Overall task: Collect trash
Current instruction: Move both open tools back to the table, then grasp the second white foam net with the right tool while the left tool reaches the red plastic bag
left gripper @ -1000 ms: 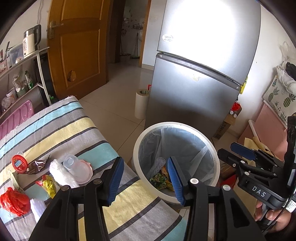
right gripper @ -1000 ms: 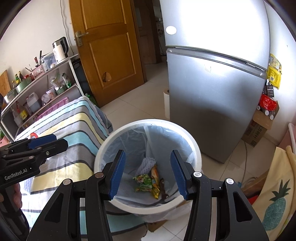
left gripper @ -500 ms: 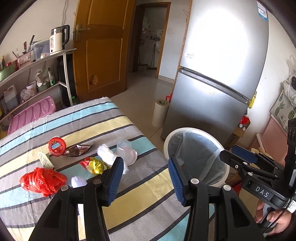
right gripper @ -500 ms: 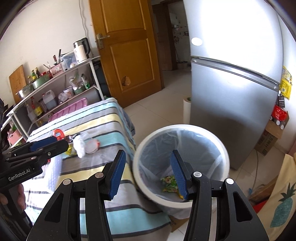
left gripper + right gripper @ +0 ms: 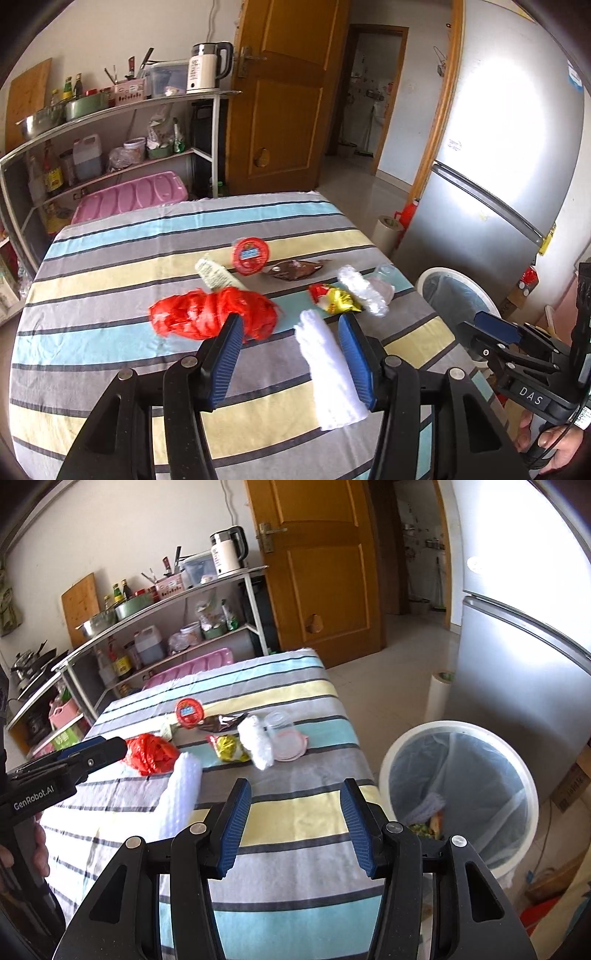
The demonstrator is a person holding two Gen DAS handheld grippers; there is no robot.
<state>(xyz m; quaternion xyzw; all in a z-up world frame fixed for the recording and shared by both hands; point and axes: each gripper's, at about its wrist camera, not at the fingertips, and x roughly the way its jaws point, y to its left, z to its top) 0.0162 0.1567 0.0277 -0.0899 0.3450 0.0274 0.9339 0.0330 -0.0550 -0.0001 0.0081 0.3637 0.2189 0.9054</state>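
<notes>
Hovering over the table's (image 5: 110, 266) near edge, left tool (image 5: 291, 354) empty, jaws just widening beside white wad (image 5: 328, 373); right tool (image 5: 295, 827) agape, empty; bin (image 5: 458, 731) waits off the right edge.

Red bag (image 5: 212, 314): crumpled, on striped cloth.
White roll (image 5: 330, 369): lying near cloth edge.
Yellow wrapper (image 5: 338, 299): crumpled, beside clear cup (image 5: 279, 723).
Bin (image 5: 517, 760): white, lined, wrappers inside.

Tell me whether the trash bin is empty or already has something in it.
Not empty. The right wrist view shows the bin, lined with a bag, with a few wrappers at the bottom; most of it is unfilled.
</notes>
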